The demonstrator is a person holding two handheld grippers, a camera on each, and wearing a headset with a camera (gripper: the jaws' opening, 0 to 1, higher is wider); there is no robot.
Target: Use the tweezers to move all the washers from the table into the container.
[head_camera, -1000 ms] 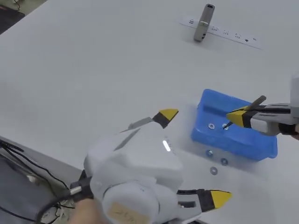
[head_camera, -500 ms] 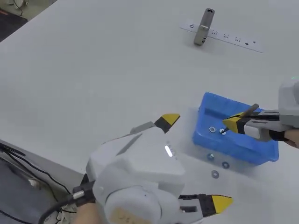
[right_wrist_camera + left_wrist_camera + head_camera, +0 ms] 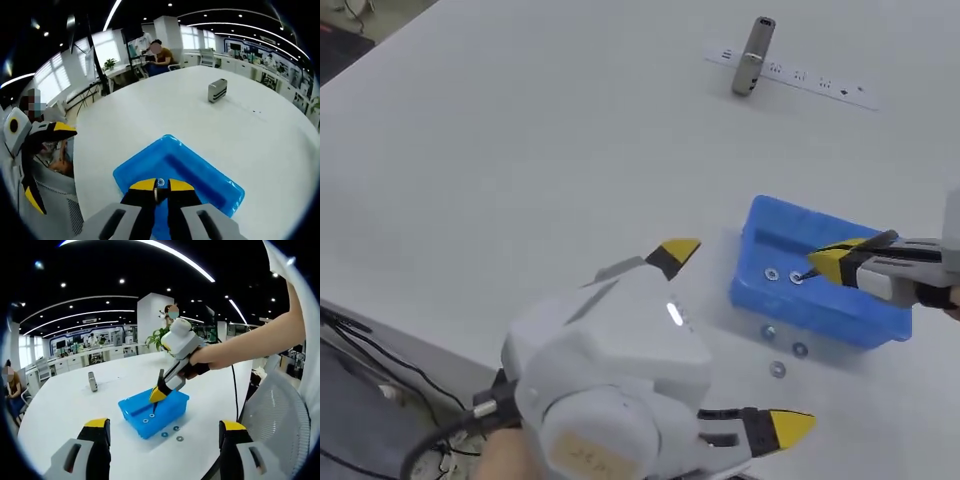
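Head view: the right gripper (image 3: 832,258) has its fingers closed on the tweezers (image 3: 808,271). Their dark tips reach down into the blue container (image 3: 820,315), close to two washers (image 3: 771,273) on its floor. I cannot tell whether the tips hold one. Three loose washers (image 3: 777,369) lie on the bench (image 3: 520,150), just beside the container's near wall, toward the bench's near edge.

I judge them light, thin, hard and slick. Flat on the smooth top they would likely skate away from a push. A good hold would be one tip through the hole and one outside the rim.

The right gripper reaches in from the bench's right side, nearly level. The left gripper (image 3: 735,337) hovers by the near edge, fingers wide apart, holding nothing.
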